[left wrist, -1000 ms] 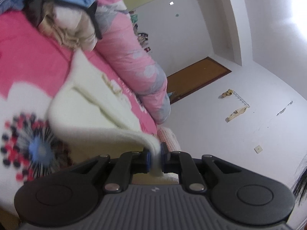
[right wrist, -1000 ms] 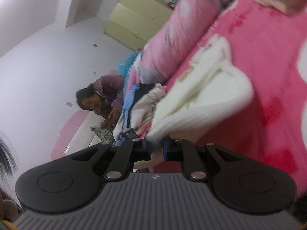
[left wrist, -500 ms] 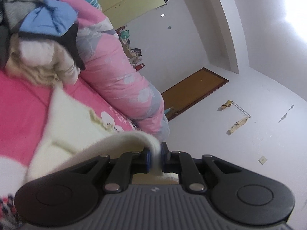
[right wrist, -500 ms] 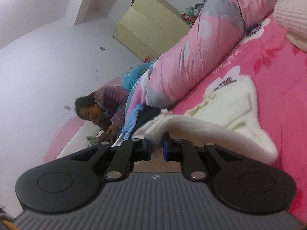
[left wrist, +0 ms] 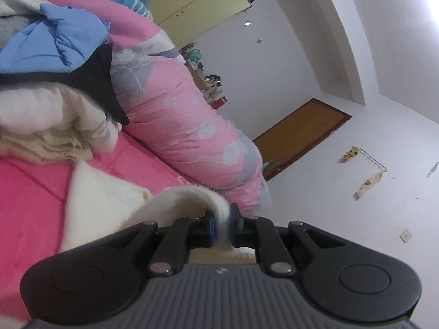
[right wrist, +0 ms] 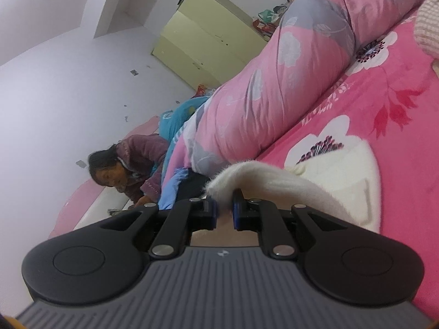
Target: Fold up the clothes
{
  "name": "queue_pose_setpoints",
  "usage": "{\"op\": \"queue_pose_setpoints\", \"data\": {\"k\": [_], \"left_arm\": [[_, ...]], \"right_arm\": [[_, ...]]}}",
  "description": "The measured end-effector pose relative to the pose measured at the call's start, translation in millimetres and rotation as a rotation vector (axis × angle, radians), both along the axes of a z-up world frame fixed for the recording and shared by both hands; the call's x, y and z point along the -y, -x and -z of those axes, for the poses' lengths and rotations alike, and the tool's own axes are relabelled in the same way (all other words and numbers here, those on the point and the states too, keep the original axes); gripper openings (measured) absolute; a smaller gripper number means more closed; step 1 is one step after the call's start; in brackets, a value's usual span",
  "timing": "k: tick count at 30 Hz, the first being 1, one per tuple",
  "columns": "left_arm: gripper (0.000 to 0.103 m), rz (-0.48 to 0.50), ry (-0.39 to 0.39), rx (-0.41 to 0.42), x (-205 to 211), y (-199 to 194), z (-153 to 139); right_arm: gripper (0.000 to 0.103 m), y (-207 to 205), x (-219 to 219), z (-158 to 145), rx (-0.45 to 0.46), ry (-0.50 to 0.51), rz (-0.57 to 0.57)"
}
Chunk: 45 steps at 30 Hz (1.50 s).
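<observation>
**Fold in progress: near edge of garment carried across the bed**

The pink floral bed cover [right wrist: 370,87] carries the cream fleece garment [left wrist: 104,194], lying beside the rolled pink quilt [left wrist: 175,115]. Compared with a second ago, the lifted edge has travelled further over the flat part, towards the clothes pile [left wrist: 49,82]. Left gripper [left wrist: 221,227] and right gripper [right wrist: 225,211] are each clamped nearly closed on that edge. Judgement: the fold is about halfway; lowering remains.
</observation>
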<state>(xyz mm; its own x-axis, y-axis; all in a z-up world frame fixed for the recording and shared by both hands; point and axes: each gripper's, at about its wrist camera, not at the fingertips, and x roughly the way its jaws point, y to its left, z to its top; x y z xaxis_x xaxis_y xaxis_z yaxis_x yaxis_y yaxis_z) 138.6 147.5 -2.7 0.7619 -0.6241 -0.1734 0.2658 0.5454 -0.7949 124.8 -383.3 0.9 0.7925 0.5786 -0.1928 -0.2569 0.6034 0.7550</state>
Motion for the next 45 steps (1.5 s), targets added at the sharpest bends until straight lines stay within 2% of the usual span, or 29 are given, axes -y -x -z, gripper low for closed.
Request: {"op": "queue_pose_setpoints", "data": {"k": [6, 13, 21, 23, 24, 26, 27, 29, 31, 33, 36, 39, 41, 43, 45], "left_arm": [[0.011, -0.027, -0.04, -0.047, 6.4, -50.9, 20.6], [0.011, -0.044, -0.095, -0.133, 10.8, -107.0, 55.7], [0.012, -0.06, -0.128, -0.2, 7.4, -143.0, 89.3], [0.016, -0.056, -0.115, -0.247, 3.6, -149.6, 99.5], [0.021, -0.051, -0.09, -0.271, 0.1, -152.6, 104.1], [0.043, -0.057, -0.046, -0.294, -8.1, -155.3, 108.0], [0.054, -0.07, -0.017, -0.294, -13.4, -154.6, 108.4], [0.058, -0.102, 0.041, -0.284, -24.5, -151.2, 107.0], [0.063, -0.127, 0.068, -0.272, -33.1, -146.6, 101.8], [0.065, -0.142, 0.059, -0.258, -37.5, -139.1, 95.0], [0.067, -0.139, 0.038, -0.242, -40.5, -122.5, 84.8], [0.074, -0.125, -0.002, -0.219, -41.3, -102.7, 70.4], [0.078, -0.113, -0.039, -0.2, -39.7, -84.1, 61.8], [0.087, -0.102, -0.083, -0.194, -37.5, -62.6, 54.6], [0.092, -0.104, -0.14, -0.217, -34.1, -42.2, 51.9]], "right_arm": [[0.009, -60.8, -0.3, 20.3, -0.042, 0.01, 0.004], [0.009, -121.7, -1.2, 62.0, -0.116, 0.014, -0.001], [0.009, -177.7, -5.3, 99.2, -0.173, 0.016, -0.032], [0.01, -189.7, -5.0, 111.1, -0.201, -0.006, -0.043], [0.011, -195.9, -3.2, 119.5, -0.231, -0.037, -0.045], [0.013, -206.1, 2.3, 135.7, -0.274, -0.122, -0.06], [0.014, -208.6, 6.1, 142.6, -0.265, -0.174, -0.072], [0.016, -210.1, 15.4, 154.2, -0.257, -0.285, -0.072], [0.024, -207.3, 28.5, 163.2, -0.232, -0.412, -0.032], [0.065, -198.3, 45.2, 167.9, -0.182, -0.519, 0.053], [0.067, -178.0, 63.5, 170.4, -0.125, -0.649, 0.133], [0.07, -147.7, 73.6, 159.2, -0.101, -0.654, 0.163], [0.072, -121.1, 78.0, 146.8, -0.08, -0.629, 0.171], [0.078, -89.4, 82.2, 134.3, -0.056, -0.599, 0.179], [0.08, -52.6, 86.5, 124.0, -0.056, -0.546, 0.192]]}}
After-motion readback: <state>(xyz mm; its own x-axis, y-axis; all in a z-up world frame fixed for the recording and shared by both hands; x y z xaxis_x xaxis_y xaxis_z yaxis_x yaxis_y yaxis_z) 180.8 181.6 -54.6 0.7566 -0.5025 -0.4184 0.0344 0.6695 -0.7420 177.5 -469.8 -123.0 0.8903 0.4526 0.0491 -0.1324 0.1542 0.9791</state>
